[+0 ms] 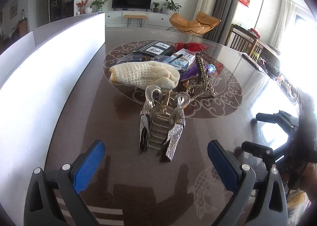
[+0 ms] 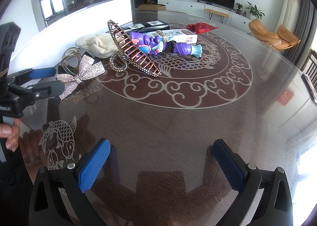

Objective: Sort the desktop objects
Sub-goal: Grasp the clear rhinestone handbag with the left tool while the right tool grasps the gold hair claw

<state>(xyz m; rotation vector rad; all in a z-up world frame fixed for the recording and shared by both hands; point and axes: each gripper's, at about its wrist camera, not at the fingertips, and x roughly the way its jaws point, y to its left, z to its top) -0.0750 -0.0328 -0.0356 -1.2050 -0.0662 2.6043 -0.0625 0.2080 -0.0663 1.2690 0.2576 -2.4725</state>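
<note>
While your left hand-held gripper [image 1: 156, 158] hangs spread wide above the bench [image 1: 218, 123], the rhinestone bow clip [image 1: 161, 125] lies just beyond its blue pads at twelve o'clock, not touching them. Your right hand-held gripper [image 2: 161, 161] is spread too, with only bare glass between its fingers; that same bow clip sits well off at ten o'clock. Past the bow you have one cream knitted cloth [image 1: 144, 74], one large beaded claw clip [image 1: 204, 76] at one o'clock, and one purple toy figure [image 2: 158, 45] lying on its side behind it. Farther still: one white-and-blue carton [image 2: 178, 35] with print too small to read, one black box [image 1: 154, 47] bearing two white labels, illegible, and one red bundle [image 1: 190, 45].
</note>
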